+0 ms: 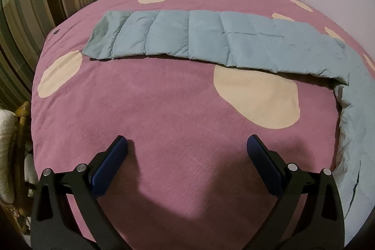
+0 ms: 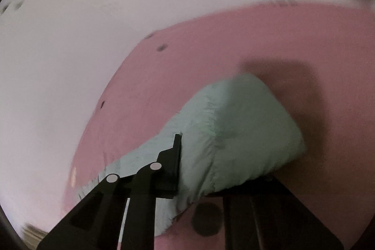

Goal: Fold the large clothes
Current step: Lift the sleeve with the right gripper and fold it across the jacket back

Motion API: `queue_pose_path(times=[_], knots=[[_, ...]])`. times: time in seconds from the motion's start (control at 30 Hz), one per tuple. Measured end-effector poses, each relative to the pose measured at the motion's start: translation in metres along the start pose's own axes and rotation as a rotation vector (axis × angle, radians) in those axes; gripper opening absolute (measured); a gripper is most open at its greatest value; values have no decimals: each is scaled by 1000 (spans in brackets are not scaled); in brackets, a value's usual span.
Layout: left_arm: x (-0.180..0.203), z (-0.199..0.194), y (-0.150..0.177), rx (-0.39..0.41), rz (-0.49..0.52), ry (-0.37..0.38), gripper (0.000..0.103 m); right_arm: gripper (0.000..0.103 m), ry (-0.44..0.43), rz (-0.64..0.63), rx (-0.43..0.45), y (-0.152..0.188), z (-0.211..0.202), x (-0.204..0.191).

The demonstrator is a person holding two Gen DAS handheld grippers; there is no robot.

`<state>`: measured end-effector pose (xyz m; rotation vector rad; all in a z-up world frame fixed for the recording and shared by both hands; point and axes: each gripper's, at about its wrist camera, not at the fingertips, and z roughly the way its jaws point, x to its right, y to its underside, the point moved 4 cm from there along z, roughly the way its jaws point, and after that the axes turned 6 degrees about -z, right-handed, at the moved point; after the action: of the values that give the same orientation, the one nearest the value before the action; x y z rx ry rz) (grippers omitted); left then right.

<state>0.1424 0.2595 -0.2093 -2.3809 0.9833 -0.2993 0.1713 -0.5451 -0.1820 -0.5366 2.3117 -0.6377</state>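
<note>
gripping a fold of the pale blue quilted jacket (image 2: 234, 132) in my clenched right gripper (image 2: 187, 156), i am hovering my left gripper (image 1: 187, 144), jaws spread wide, over the pink spotted blanket (image 1: 164, 109) where the jacket is lying.

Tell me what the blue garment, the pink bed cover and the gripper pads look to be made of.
Blue garment: thin, faintly shiny woven shell, probably nylon or polyester, over padding; stitched channels puff between the seams.
Pink bed cover: matte, fuzzy fabric, likely fleece or plush; soft nap, no sheen, cream spots.
Pads on the left gripper: dark blue, finely textured, likely rubber; hard to confirm.
</note>
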Motion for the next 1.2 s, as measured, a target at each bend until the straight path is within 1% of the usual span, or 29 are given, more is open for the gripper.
queue_pose_path(times=[0.1,0.17,0.2,0.27,0.3,0.37,0.4,0.47,0.6,0.7,0.77,0.8,0.87,0.97,1.1,1.13,1.2], knots=[[1,1,1,-1,6,-9,101,13,-12,-140,34,5,-15,-47],[1,1,1,-1,5,-8,101,12,-38,-254,44,14,-23,-91],[1,1,1,-1,4,-6,101,12,-47,-294,45,17,-24,-106],[1,2,1,-2,3,-4,101,12,-82,-397,44,35,-27,-147],[1,2,1,-2,2,-3,101,12,-93,-429,44,41,-28,-159],[1,2,1,-2,3,-3,101,12,-129,-526,35,62,-27,-202],[1,2,1,-2,3,-4,101,12,-142,-554,28,67,-21,-212],[1,2,1,-2,2,-3,101,12,-174,-617,2,84,-10,-243],[1,2,1,-2,1,-2,101,12,-239,-776,-56,135,1,-307],[1,2,1,-2,2,-3,101,12,-272,-898,-79,177,-4,-339],[1,2,1,-2,1,-2,101,12,-287,-970,-91,200,-8,-352],[1,2,1,-2,1,-2,101,12,-295,-995,-99,212,-16,-358],[1,2,1,-2,1,-3,101,12,-317,-1036,-132,238,-19,-365],[1,2,1,-2,1,-3,101,12,-336,-1087,-168,271,-15,-386],[1,2,1,-3,2,-3,101,12,-349,-1153,-214,308,-6,-408],[1,2,1,-3,2,-4,101,12,-351,-1170,-222,316,-14,-407],[1,3,1,-3,2,-4,101,12,-354,-1203,-253,334,-7,-412]])
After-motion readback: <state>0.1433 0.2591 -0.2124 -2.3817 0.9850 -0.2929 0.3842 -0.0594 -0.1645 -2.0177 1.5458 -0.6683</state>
